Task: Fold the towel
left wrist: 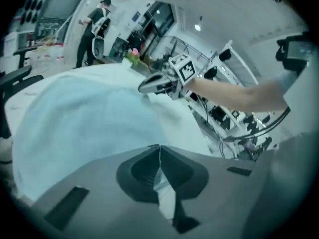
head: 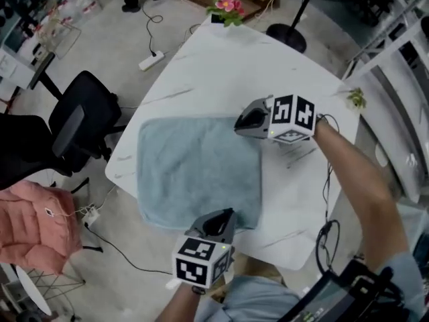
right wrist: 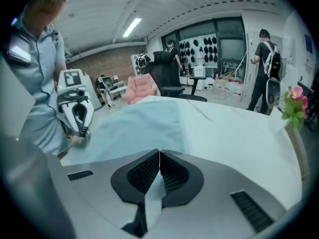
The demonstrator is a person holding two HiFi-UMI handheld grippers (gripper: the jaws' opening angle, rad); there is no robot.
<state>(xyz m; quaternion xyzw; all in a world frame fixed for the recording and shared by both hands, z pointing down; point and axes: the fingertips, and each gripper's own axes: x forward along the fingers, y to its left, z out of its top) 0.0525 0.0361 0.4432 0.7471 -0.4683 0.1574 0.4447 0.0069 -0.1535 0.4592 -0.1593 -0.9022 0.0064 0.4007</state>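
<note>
On the table (head: 221, 66): a pale blue towel (head: 194, 170) is spread flat in a single layer on the white marbled top, on the half nearer the person.
Towel edges: the left edge is set close to the table's left edge. Bare tabletop is left beyond the far edge and to the right.
Left gripper (head: 230, 213): it is held at the towel's near edge, just in from the near right corner, and is tilted downward. In the left gripper view its jaws are seen brought together tip to tip, with a strip of pale cloth caught between them.
Right gripper (head: 238, 123): it is held at the towel's far right corner, also tilted downward. In the right gripper view its jaws are seen closed tip to tip on the cloth, and pale blue fabric is seen in the gap behind the tips.
Gripper spacing: the two are kept well apart, one toward each end of the towel's right edge.
Flowers (head: 226, 7): a small pot of pink blooms is placed at the table's far corner.
Office chair (head: 80, 123): a black one is parked on the floor to the left of the table.
Pink padded cover (head: 30, 223): it is draped over a seat at the lower left.
Power strip (head: 151, 60): a white one is laid on the floor beyond the table's left side, with a cable attached.
Person (right wrist: 264, 66): a standing figure is seen from behind in the background of the right gripper view.
</note>
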